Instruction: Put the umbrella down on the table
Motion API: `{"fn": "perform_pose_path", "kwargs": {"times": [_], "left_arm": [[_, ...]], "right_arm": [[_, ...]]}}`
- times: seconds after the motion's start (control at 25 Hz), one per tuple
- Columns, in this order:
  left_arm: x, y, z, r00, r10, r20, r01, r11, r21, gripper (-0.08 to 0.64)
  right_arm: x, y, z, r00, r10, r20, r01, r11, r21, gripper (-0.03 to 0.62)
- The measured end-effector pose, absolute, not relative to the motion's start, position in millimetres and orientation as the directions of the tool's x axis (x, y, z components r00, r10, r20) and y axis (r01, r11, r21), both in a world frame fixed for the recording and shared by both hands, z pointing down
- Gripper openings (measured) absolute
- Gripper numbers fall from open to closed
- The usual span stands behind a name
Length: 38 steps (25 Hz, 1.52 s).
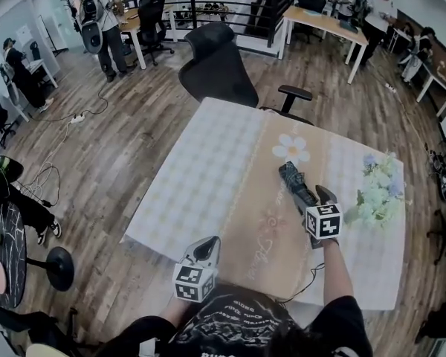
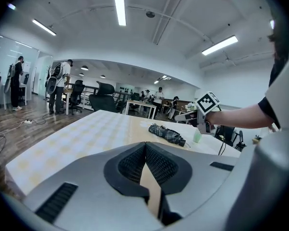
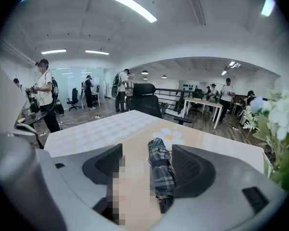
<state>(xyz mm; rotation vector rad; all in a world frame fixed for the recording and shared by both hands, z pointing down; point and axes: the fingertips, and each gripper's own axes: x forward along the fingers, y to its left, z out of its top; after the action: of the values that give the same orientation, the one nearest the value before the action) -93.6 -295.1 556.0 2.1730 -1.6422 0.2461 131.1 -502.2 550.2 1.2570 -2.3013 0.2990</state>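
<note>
Seeing the umbrella [image 3: 161, 170] lying lengthwise on the counter [image 3: 101, 129], untouched between the parted fingers of my right gripper [image 3: 145, 150]; my left gripper [image 2: 145, 146], fingers together, sits farther off.

- No word, number or brand can be read outright in any of the three views.
- The tablecloth [image 1: 208, 169] carries a line of cursive script on its beige middle band, near the person's edge. It is slanted and too small to read, and it may be a single word.
- The person's black shirt [image 1: 234, 320] bears white print in several lines. It is blurred and seen from above, so it cannot be read.
- The marker cube [image 1: 193, 282] on the left gripper [image 1: 208, 245] and the marker cube on the right gripper [image 1: 325, 193] show black-and-white square code patterns, not letters or digits.
</note>
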Motion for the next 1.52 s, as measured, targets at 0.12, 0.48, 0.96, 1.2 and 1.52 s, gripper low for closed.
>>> {"fn": "perform_pose_path", "kwargs": {"times": [0.12, 0.48, 0.96, 1.2, 1.52], "left_arm": [[-81.4, -293.3, 558.0, 0.341, -0.864, 0.370, -0.936, -0.277, 0.215, 0.020], [-52.7, -287.6, 546.1, 0.440, -0.837, 0.326, -0.898, -0.402, 0.182, 0.020], [-44.7, -293.4, 555.1, 0.490, -0.811, 0.321, -0.871, -0.442, 0.215, 0.020], [-43.4, -296.8, 554.9, 0.496, -0.810, 0.312, -0.868, -0.456, 0.198, 0.020], [-38.5, -295.0, 552.0, 0.502, -0.807, 0.311, -0.865, -0.468, 0.184, 0.020]], "right_arm": [[134.7, -476.1, 539.3, -0.447, -0.751, 0.485, -0.848, 0.529, 0.038, 0.324], [143.1, -405.6, 521.5, -0.408, -0.814, 0.414, -0.897, 0.441, -0.017, 0.307], [153.9, -314.5, 554.1, -0.279, -0.870, 0.408, -0.959, 0.277, -0.064, 0.278], [157.5, -298.8, 562.0, -0.226, -0.885, 0.408, -0.972, 0.232, -0.035, 0.279], [153.6, -298.1, 543.2, -0.262, -0.901, 0.345, -0.962, 0.272, -0.023, 0.241]]}}
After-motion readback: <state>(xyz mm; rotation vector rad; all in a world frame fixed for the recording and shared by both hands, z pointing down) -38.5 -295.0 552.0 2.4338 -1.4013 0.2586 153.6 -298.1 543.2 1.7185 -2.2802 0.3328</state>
